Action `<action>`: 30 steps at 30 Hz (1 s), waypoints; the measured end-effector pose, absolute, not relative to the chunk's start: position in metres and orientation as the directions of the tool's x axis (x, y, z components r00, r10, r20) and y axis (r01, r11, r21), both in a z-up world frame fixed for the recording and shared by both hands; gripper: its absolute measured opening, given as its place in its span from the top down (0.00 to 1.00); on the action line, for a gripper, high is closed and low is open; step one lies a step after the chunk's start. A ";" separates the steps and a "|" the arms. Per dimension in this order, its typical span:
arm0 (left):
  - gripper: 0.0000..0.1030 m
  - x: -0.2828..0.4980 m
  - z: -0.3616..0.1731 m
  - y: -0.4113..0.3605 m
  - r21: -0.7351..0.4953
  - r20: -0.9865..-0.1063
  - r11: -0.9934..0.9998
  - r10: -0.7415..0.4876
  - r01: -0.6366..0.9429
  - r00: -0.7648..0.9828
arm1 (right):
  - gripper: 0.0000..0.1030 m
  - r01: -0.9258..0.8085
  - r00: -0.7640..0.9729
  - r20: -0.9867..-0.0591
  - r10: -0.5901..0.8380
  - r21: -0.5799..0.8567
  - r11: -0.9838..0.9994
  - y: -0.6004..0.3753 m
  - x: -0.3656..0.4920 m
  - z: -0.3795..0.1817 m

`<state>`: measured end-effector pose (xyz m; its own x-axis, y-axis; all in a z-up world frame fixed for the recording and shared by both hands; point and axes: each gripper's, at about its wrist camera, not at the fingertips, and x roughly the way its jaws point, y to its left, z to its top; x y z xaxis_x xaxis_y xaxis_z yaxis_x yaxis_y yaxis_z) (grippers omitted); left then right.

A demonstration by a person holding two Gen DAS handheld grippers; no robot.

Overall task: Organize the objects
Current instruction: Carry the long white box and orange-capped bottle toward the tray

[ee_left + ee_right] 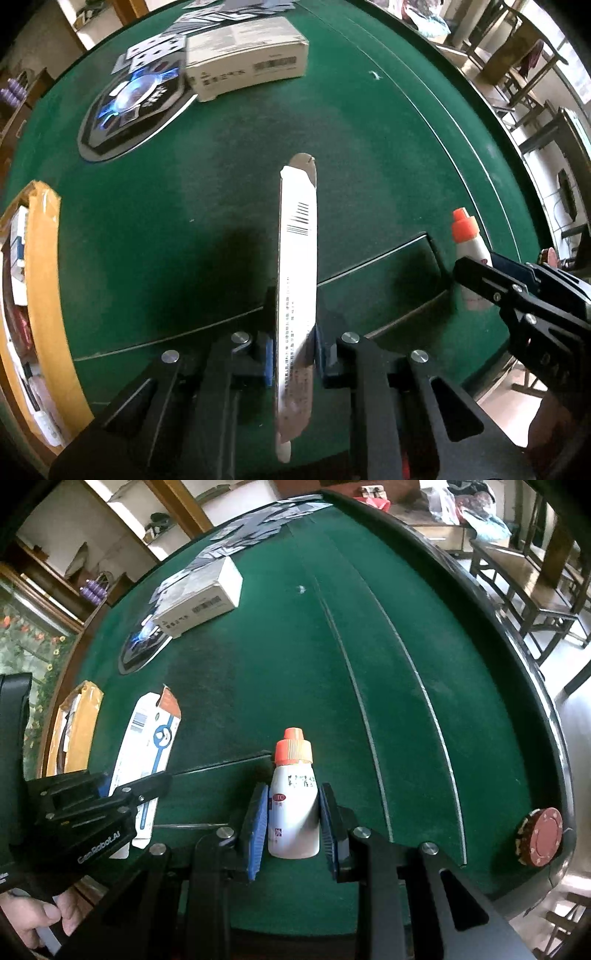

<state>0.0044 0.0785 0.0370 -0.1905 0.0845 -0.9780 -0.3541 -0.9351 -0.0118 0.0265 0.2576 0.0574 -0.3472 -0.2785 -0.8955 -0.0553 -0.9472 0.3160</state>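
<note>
A flattened white carton (pixel 297 254) with a barcode stands edge-on between the blue pads of my left gripper (pixel 293 354), which is shut on it above the green felt table (pixel 369 147). The right wrist view shows the same carton (pixel 147 738) from its broad face, blue and orange print showing, held by the left gripper (pixel 138 788). A white bottle (pixel 293 812) with an orange cap sits upright between the right gripper's (pixel 293 829) pads, which press its sides. In the left wrist view, the bottle (pixel 466 236) and right gripper (pixel 476 266) are at the right edge.
A white barcoded box (pixel 251 55) lies at the far side beside a black disc with a blue glow (pixel 133 110) and scattered playing cards (pixel 159 48). An open cardboard box (pixel 40 295) holding packets is at the left. Red poker chips (pixel 541 836) sit by the table rim.
</note>
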 end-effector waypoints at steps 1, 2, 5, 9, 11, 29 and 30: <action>0.85 0.005 0.038 0.074 -0.016 -0.977 -0.938 0.088 -0.347 -0.192 | 0.74 -0.051 -0.347 -0.895 -0.280 0.316 -0.947 0.255 0.026 0.058; 0.85 0.004 0.040 0.071 -0.016 -0.977 -0.939 0.088 -0.343 -0.194 | 0.74 -0.046 -0.347 -0.894 -0.283 0.318 -0.947 0.253 0.025 0.058; 0.85 0.012 0.041 0.064 -0.016 -0.975 -0.944 0.088 -0.330 -0.203 | 0.74 -0.035 -0.346 -0.894 -0.286 0.317 -0.948 0.247 0.024 0.060; 0.85 0.026 0.046 0.060 -0.015 -0.974 -0.946 0.088 -0.324 -0.210 | 0.74 -0.020 -0.344 -0.893 -0.289 0.314 -0.949 0.240 0.022 0.063; 0.85 0.020 0.047 0.070 -0.012 -0.973 -0.947 0.085 -0.320 -0.213 | 0.74 -0.012 -0.343 -0.894 -0.290 0.312 -0.950 0.235 0.022 0.064; 0.85 0.032 0.064 0.025 -0.006 -0.966 -0.960 0.078 -0.280 -0.247 | 0.74 0.076 -0.320 -0.881 -0.348 0.342 -0.937 0.177 0.017 0.075; 0.85 0.032 0.067 0.021 -0.011 -0.965 -0.961 0.082 -0.276 -0.250 | 0.74 0.083 -0.319 -0.880 -0.352 0.344 -0.935 0.173 0.016 0.075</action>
